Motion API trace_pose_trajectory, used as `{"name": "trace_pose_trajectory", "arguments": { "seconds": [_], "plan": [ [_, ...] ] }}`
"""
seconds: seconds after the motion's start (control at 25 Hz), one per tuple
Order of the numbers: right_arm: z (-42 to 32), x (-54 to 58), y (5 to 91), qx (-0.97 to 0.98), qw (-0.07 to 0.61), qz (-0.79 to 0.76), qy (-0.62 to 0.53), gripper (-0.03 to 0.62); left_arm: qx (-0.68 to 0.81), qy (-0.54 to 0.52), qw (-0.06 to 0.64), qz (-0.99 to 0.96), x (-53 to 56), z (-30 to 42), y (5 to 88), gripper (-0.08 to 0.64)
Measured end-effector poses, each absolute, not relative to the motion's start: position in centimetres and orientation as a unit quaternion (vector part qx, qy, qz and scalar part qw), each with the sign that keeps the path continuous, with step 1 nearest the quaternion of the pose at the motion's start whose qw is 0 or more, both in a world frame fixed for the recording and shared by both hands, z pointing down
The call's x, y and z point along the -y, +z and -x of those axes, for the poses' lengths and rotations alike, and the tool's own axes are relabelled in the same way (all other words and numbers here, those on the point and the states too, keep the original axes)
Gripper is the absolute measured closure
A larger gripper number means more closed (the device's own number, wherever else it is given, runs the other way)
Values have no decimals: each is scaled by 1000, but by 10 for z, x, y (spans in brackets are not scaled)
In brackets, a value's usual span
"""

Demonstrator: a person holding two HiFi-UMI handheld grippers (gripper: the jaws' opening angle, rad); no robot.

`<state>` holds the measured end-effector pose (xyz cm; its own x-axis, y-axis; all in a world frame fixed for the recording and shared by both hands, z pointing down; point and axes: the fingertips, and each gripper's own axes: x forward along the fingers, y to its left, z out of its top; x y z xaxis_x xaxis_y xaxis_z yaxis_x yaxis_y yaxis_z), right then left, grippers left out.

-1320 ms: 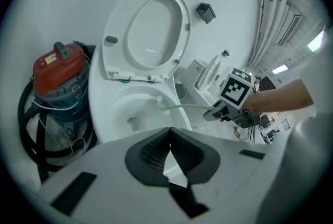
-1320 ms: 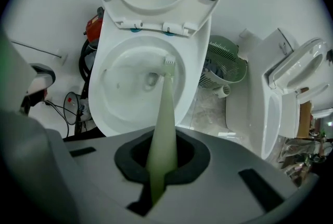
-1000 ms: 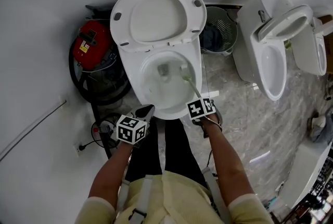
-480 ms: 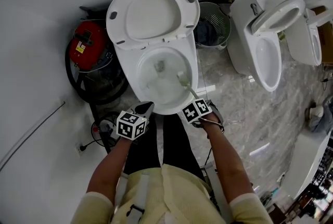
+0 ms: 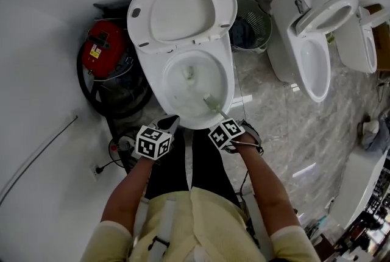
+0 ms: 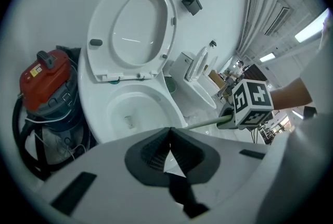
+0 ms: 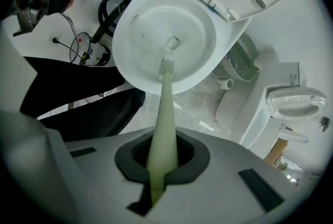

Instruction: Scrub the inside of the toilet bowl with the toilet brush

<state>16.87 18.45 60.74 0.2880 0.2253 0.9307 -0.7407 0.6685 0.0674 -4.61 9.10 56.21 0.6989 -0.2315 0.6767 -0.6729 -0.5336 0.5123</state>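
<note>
A white toilet (image 5: 226,81) stands with its lid and seat raised against the wall. My right gripper (image 5: 226,133) (image 7: 161,158) is shut on the pale green toilet brush (image 7: 163,108). The handle runs up over the front rim, and the brush head (image 5: 208,99) (image 7: 166,65) rests on the bowl's near right inner wall. A little water lies round the drain (image 5: 188,74). My left gripper (image 5: 164,130) (image 6: 167,152) hangs shut and empty beside the bowl's front left rim.
A red vacuum cleaner (image 5: 103,53) with a coiled black hose stands left of the toilet. A wire waste bin (image 5: 250,26) sits to its right, then a second toilet (image 5: 314,53). Cables and a wall socket (image 5: 97,168) lie lower left.
The brush head has slid down the right inner wall toward the front rim. My right gripper has drawn back and left with it. The left gripper has hardly moved.
</note>
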Motion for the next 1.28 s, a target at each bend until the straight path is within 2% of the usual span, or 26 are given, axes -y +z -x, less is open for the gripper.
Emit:
{"name": "trace_pose_trajectory", "arguments": {
  "seconds": [0.4, 1.28],
  "plan": [
    [-119, -209, 616, 528, 716, -227, 397, 577, 290, 277, 405, -822, -93, 68, 567, 549],
    [-33, -160, 621, 587, 639, -243, 435, 577, 353, 244, 429, -795, -88, 103, 571, 549]
  ]
}}
